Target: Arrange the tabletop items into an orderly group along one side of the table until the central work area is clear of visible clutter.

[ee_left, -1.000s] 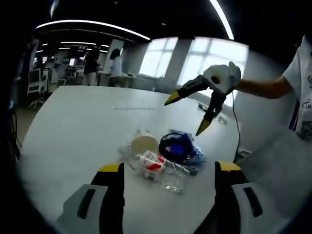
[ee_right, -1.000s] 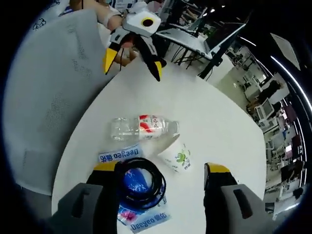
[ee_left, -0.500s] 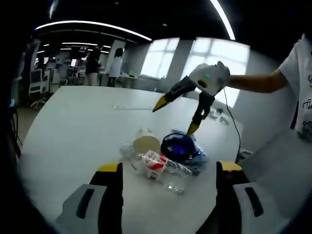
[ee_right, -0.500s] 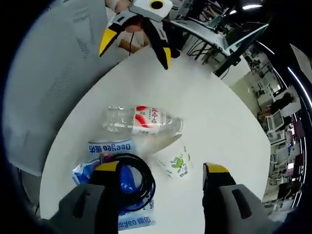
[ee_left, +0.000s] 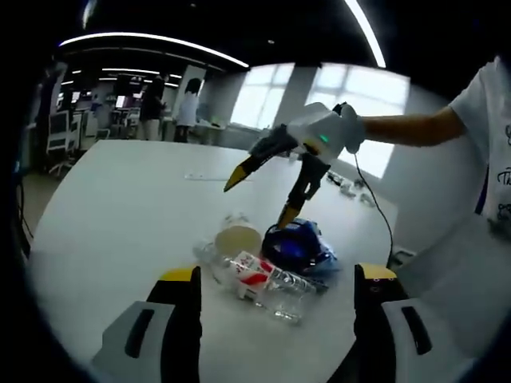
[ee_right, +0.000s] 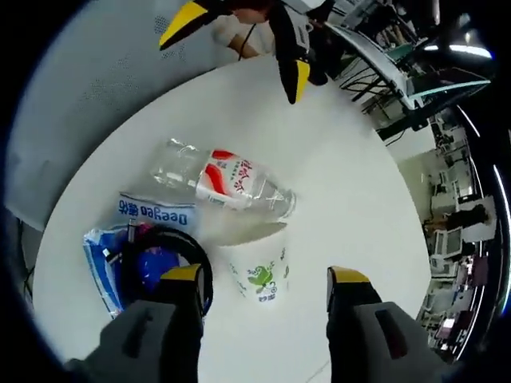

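White round table, clear plastic bottle with red-and-white label, white paper cup printed green, blue-and-white Deeyeo packet, black coiled cable, yellow-tipped black jaws on right gripper, left gripper

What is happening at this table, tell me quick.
A person holds a gripper in each hand over a white table. The right gripper hangs open above a small pile: a clear plastic bottle lying on its side, a paper cup, and a coiled black cable resting on a blue packet. The left gripper, also open, waits on the far side of the pile. Nothing is grasped yet, and the clutter sits together unsorted.
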